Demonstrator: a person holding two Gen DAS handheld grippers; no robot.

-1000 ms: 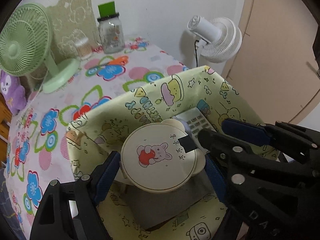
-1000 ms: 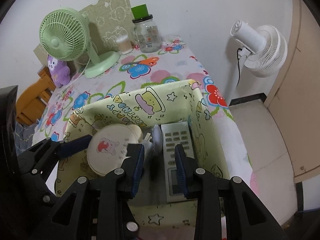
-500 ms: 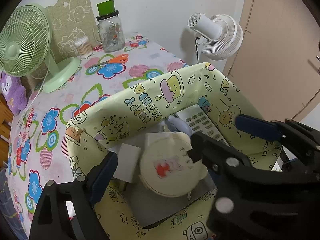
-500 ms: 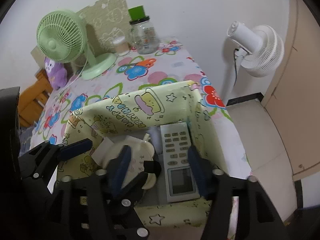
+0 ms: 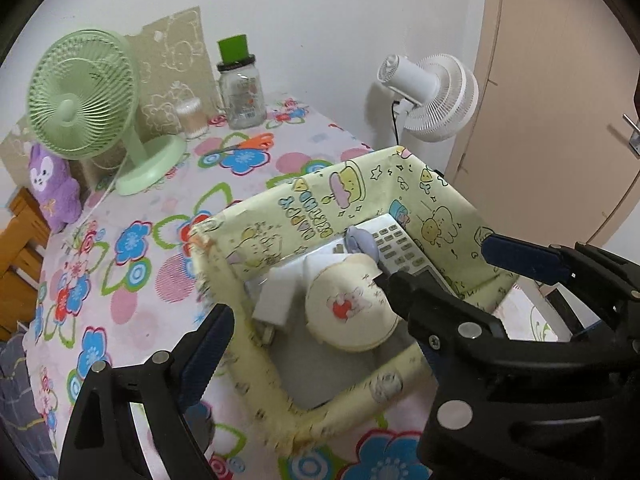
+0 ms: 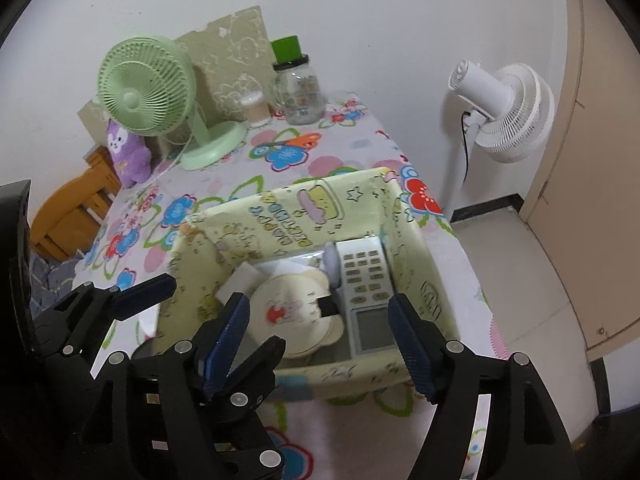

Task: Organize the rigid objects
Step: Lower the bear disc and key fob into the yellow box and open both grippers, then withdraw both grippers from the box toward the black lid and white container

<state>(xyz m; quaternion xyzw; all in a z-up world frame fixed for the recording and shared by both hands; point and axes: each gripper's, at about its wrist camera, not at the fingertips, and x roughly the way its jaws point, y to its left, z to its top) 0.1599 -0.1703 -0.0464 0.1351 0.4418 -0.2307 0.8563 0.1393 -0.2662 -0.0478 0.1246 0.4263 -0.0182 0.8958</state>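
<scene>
Remote (image 6: 366,292) flat in box (image 6: 416,264), long axis front-to-back (screen nearest), both tools (image 6: 320,336) (image 5: 304,344) spread, empty.

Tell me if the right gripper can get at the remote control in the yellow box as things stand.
Probably yes. The right gripper is open just above the yellow box, whose top is open, and the remote control lies face up along its right wall, with only the round bear case beside it.

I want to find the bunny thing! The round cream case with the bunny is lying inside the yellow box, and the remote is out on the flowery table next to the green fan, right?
Not quite. The remote is inside the yellow box too, lying beside the round cream case, not by the green fan. The right wrist view shows it clearly.
</scene>
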